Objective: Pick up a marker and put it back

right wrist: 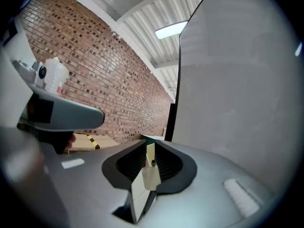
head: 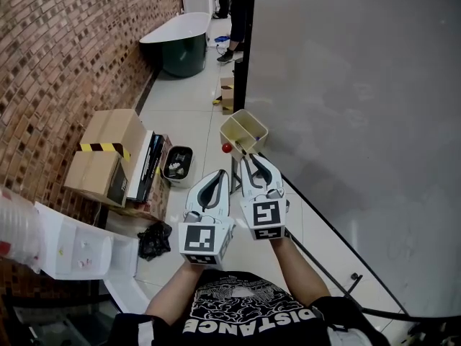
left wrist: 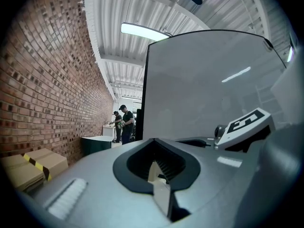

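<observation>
Two grey hand-held tools with square-marker cubes are held level and side by side in front of the person: the left gripper (head: pixel 220 173) and, just to its right and reaching slightly farther, the right gripper (head: pixel 246 158). Both point at the left edge of a large pale grey upright board (head: pixel 346 85).

The right gripper is clamped on the slim cream-white marker (right wrist: pixel 152 175). In the right gripper view its jaws stand only a slit apart, and the pale barrel fills that slit. Its tips sit at the near corner of a cream open-topped box holder (head: pixel 231 119) fixed at the board's edge, so the marker is at that corner.

A small red round thing (head: pixel 227 148) shows just left of that corner; I cannot tell whether it belongs to the marker.

The left gripper's jaws are together with nothing between them.

Far left runs a red-brown brick wall (head: pixel 65 42), with brown cardboard boxes (head: pixel 108 153) on the floor beside it.
</observation>
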`<state>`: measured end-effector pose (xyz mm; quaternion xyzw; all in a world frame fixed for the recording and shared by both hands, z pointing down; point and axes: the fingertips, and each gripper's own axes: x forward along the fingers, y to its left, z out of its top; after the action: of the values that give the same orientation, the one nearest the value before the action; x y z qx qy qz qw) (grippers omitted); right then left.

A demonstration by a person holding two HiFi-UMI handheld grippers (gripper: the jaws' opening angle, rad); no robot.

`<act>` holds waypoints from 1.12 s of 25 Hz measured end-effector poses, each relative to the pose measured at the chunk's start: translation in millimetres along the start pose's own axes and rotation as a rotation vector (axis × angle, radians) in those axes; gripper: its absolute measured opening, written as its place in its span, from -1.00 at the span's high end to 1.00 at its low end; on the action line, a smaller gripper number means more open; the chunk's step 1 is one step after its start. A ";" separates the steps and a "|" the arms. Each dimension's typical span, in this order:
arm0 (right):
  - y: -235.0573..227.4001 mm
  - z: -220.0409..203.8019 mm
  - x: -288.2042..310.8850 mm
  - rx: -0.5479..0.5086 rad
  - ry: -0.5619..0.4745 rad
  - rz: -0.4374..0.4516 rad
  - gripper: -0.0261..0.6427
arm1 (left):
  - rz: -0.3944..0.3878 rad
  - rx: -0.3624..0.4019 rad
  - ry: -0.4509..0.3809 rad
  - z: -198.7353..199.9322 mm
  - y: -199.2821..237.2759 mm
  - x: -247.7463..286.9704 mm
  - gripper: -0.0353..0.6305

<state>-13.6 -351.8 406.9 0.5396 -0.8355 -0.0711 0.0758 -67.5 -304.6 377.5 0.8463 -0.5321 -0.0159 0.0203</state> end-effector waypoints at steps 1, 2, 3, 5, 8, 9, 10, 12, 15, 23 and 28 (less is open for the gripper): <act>1.2 4.8 -4.7 0.003 -0.008 0.002 0.82 | 0.006 -0.004 -0.001 1.5 -1.3 -1.6 0.88; 2.4 9.4 -9.6 0.007 -0.015 0.005 0.82 | 0.015 -0.011 -0.002 3.2 -2.5 -3.2 0.88; 3.2 14.1 -14.9 0.011 -0.023 0.007 0.82 | 0.018 -0.015 -0.004 4.5 -4.8 -4.9 0.88; 3.1 25.7 -26.7 0.015 -0.044 0.008 0.82 | 0.002 -0.009 -0.006 5.0 -13.1 -7.8 0.88; 2.6 40.5 -45.8 0.032 -0.081 0.009 0.82 | -0.010 -0.002 -0.016 5.5 -23.9 -13.0 0.88; 3.0 43.9 -52.4 0.041 -0.089 0.010 0.82 | -0.008 -0.003 -0.020 6.2 -26.5 -15.2 0.88; 3.7 47.4 -59.0 0.049 -0.096 0.011 0.82 | -0.005 -0.004 -0.024 7.1 -28.9 -17.6 0.88; 6.2 54.8 -72.0 0.059 -0.109 0.013 0.82 | 0.010 -0.012 -0.027 10.5 -32.6 -22.8 0.88; 11.0 62.1 -88.3 0.066 -0.121 0.014 0.82 | 0.014 -0.017 -0.035 13.5 -40.4 -30.3 0.88; 14.3 57.4 -115.3 0.080 -0.113 0.009 0.91 | -0.019 0.002 -0.043 13.6 -61.6 -41.9 0.88; 11.9 51.1 -120.0 0.095 -0.101 0.004 0.91 | -0.029 0.010 -0.042 14.1 -69.0 -42.4 0.88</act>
<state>14.1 -235.6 353.3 0.5365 -0.8418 -0.0586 0.0081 -24.4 -236.7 360.1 0.8536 -0.5200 -0.0315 0.0046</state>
